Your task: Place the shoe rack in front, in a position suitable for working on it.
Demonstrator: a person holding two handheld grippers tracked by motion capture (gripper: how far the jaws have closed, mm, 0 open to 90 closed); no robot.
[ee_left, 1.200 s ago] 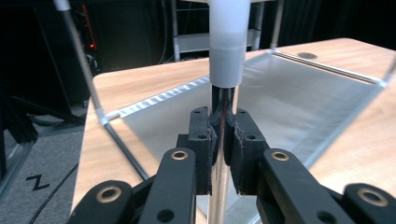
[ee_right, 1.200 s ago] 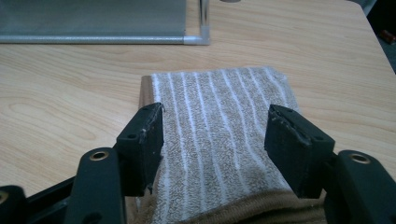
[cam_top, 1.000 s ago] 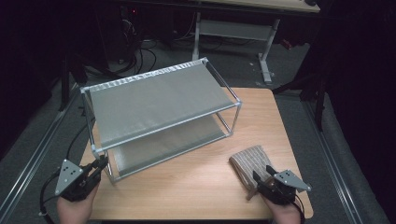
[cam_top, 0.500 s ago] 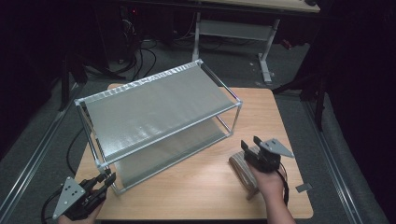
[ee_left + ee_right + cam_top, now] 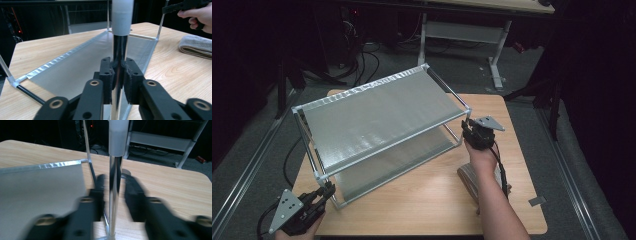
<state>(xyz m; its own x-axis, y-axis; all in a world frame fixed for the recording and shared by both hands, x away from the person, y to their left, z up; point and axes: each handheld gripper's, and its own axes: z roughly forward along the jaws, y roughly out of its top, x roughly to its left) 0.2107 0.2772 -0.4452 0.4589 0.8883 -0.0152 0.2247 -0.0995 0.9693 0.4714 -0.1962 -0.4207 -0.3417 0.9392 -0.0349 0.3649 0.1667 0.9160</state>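
From the high view, the two-level rack stands on the wooden surface, filling its left and middle part. Your left gripper is at the rack's near left corner post. Your right gripper is at the near right corner post, with your arm stretched forward over a folded grey cloth. So I think one side is gripped and the other is almost there; moving the rack is the part left to do.

In the left gripper view, your fingers are squeezed tight on the shiny metal post. The pads touch it on both sides. Your hand is held low, near the surface, and points across the bottom shelf. Far off, your right hand is up by the other corner.

In the right gripper view, your fingers are apart, one on each side of the right post. There is a gap on each side, so they hold nothing yet. The picture is blurry here. Close them next, I think, and both corners are yours.
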